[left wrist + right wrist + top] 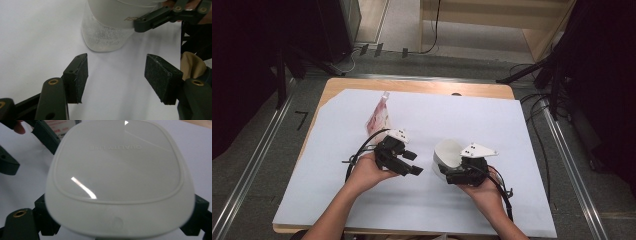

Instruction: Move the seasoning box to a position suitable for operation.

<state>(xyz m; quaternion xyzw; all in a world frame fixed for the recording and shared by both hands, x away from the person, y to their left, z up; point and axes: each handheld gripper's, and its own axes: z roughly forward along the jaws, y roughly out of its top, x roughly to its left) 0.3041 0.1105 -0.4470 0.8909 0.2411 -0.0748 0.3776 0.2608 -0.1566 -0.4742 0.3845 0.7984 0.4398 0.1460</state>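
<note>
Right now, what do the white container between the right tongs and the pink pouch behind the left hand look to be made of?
White container: likely plastic; its lid is smooth and glossy, with light glints and moulded lettering, while the body seen from the left gripper view looks frosted and translucent. Pink pouch: probably flexible film or foil, printed; too small to say more.

From above my side of the table, the high view looks forward and down. My left gripper view skims low across the white sheet [37, 37]; my right gripper view sits close over the white container [120, 182], which all three views share.
</note>
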